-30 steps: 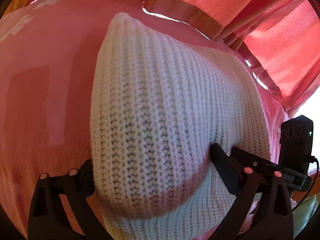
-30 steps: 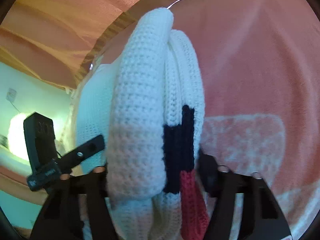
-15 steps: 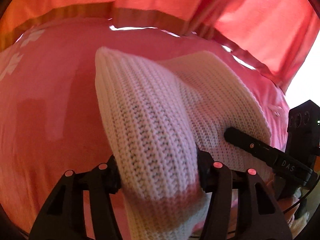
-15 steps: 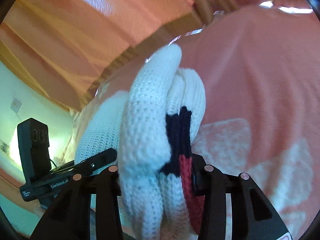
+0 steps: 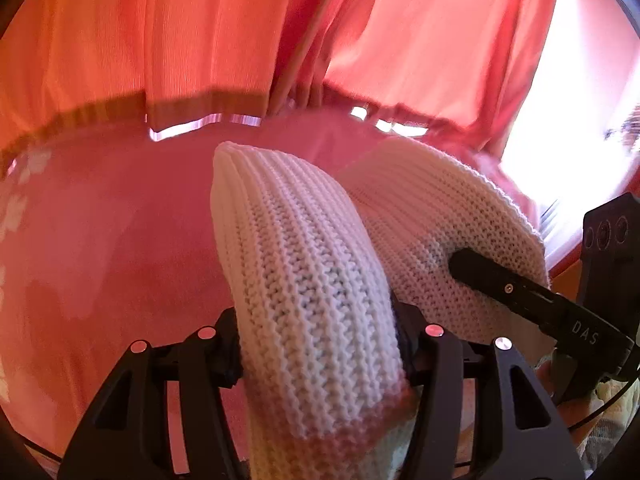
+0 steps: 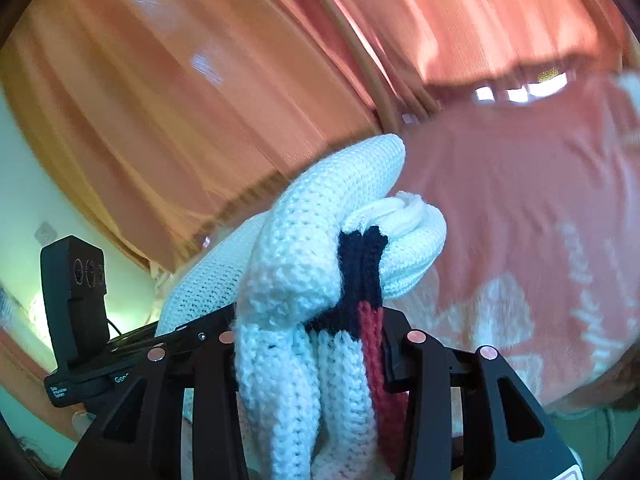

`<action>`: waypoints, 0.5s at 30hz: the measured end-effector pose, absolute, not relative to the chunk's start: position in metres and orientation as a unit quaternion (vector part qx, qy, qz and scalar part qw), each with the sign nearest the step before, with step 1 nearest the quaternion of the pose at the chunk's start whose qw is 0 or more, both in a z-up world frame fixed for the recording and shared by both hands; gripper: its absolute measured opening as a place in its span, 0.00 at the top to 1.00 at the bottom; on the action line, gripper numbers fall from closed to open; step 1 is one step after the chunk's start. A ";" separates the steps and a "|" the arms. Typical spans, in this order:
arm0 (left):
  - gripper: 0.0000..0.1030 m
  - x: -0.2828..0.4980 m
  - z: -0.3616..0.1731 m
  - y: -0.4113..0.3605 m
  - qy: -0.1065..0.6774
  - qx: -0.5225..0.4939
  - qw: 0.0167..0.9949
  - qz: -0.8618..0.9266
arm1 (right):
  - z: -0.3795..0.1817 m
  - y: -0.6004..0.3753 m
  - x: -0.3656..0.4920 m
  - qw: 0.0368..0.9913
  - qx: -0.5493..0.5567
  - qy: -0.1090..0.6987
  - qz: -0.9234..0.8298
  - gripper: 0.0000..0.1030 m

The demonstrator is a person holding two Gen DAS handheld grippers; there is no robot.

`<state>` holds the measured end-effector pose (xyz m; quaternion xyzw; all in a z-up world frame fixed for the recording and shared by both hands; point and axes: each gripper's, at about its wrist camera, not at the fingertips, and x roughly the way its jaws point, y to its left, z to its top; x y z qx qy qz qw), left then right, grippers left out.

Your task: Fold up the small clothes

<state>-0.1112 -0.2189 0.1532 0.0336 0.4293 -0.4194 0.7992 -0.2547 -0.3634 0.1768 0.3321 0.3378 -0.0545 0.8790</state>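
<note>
Since the earlier frame we have lifted the white knit sweater off the pink bed, left tongs and right tongs both clamped on bunched edges at lower centre, ready to fold.

Likely home bedroom: orange curtains, pink floral bedspread.

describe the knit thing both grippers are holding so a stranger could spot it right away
Start at the orange-red curtains, then drop to the pink bedspread below them. Above it, the left gripper and right gripper each pinch a bunched fold of a chunky white knit sweater. It is the only knitted item here, with a navy and red patch at the right grip.
</note>
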 end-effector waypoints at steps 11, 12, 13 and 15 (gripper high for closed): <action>0.47 -0.123 0.291 -0.124 0.257 0.016 0.854 -0.452 | 0.325 -0.287 -0.239 0.960 0.213 0.182 -0.007 0.61; 0.47 -0.122 0.300 -0.115 0.241 0.016 0.860 -0.450 | 0.335 -0.280 -0.234 0.965 0.203 0.169 0.001 0.61; 0.46 -0.120 0.307 -0.108 0.228 0.015 0.865 -0.447 | 0.342 -0.276 -0.229 0.968 0.195 0.161 0.007 0.61; 0.45 -0.109 0.319 -0.091 0.202 0.011 0.875 -0.440 | 0.354 -0.264 -0.213 0.973 0.175 0.145 0.026 0.61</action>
